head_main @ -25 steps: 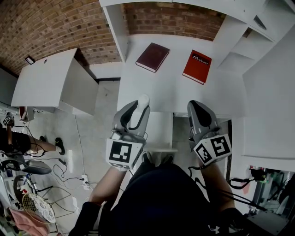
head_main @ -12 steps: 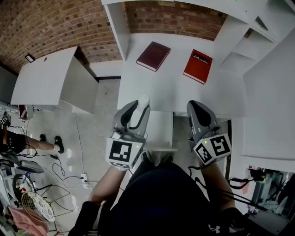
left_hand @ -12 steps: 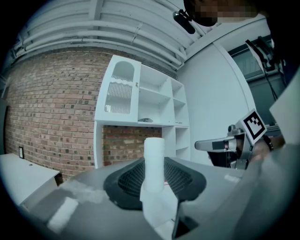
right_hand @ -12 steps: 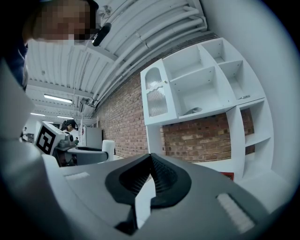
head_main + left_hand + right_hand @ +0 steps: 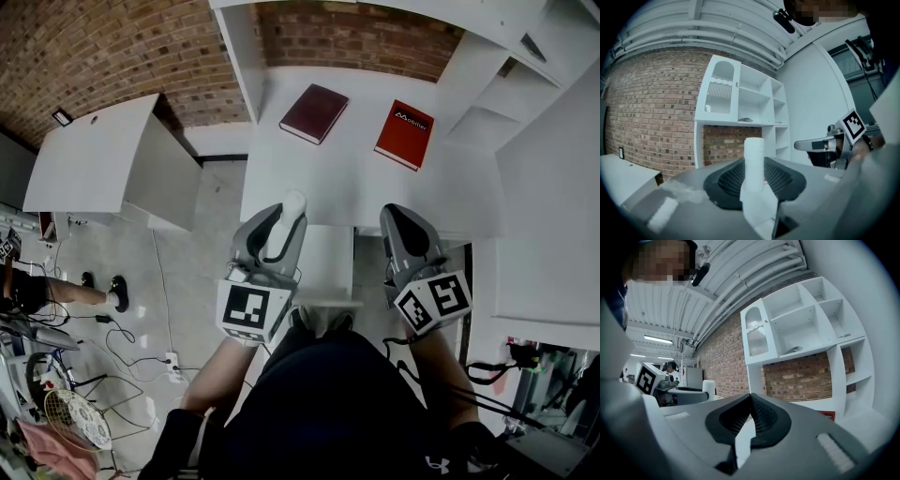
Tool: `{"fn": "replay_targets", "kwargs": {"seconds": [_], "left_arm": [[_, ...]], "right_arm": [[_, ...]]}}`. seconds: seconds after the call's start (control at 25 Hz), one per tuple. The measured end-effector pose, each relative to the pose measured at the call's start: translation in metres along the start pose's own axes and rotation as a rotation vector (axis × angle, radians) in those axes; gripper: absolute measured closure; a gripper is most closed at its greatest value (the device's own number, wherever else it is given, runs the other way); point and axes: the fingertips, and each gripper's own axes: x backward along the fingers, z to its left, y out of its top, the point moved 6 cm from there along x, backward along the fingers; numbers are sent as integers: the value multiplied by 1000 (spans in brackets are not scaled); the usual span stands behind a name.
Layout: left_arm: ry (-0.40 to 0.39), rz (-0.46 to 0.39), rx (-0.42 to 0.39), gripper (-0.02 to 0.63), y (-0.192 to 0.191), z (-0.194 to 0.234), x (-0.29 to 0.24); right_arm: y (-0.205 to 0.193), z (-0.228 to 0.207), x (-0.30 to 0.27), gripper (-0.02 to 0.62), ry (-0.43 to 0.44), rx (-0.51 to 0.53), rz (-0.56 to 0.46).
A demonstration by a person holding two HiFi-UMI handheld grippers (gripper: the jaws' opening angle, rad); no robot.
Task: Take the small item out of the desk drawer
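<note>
My left gripper point(image 5: 286, 217) is shut on a small white cylinder point(image 5: 294, 202). The cylinder stands up out of the jaws just in front of the white desk's point(image 5: 347, 192) front edge. In the left gripper view the cylinder point(image 5: 753, 157) rises upright between the dark pads of the left gripper point(image 5: 754, 180). Between the two grippers the white desk drawer point(image 5: 328, 267) is pulled out toward me. To the right of the drawer, level with the left one, my right gripper point(image 5: 397, 219) is shut. In its own view the right gripper's point(image 5: 751, 398) pads meet at the tip with nothing between them.
A maroon book point(image 5: 313, 114) and a red book point(image 5: 404, 135) lie on the desk top. White shelving point(image 5: 511, 103) rises at the right and a second white desk point(image 5: 89, 164) stands at the left. Cables and a power strip point(image 5: 150, 356) lie on the floor at left.
Both grippers and the white cylinder hold still. A person at the far left edge has moved farther out of view.
</note>
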Motion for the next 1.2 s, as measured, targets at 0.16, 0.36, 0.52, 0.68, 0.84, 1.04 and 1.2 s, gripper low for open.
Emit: {"fn": "replay_targets", "kwargs": {"seconds": [0.16, 0.36, 0.52, 0.68, 0.84, 1.04, 1.2], "left_arm": [[2, 6, -2, 469, -3, 0, 1], [4, 7, 1, 468, -4, 1, 2], [10, 11, 16, 469, -4, 1, 4], [5, 8, 0, 469, -6, 1, 5], [5, 9, 1, 468, -7, 2, 7], [5, 10, 3, 469, -7, 3, 8], [5, 13, 4, 468, -9, 4, 9]], "right_arm": [[-1, 0, 0, 594, 0, -2, -1], [-2, 1, 1, 594, -1, -4, 0], [-3, 2, 2, 594, -3, -7, 0], [-4, 4, 2, 594, -2, -7, -1], [-4, 7, 2, 594, 4, -2, -4], [-4, 8, 2, 594, 5, 0, -3], [-4, 9, 3, 594, 3, -1, -2]]}}
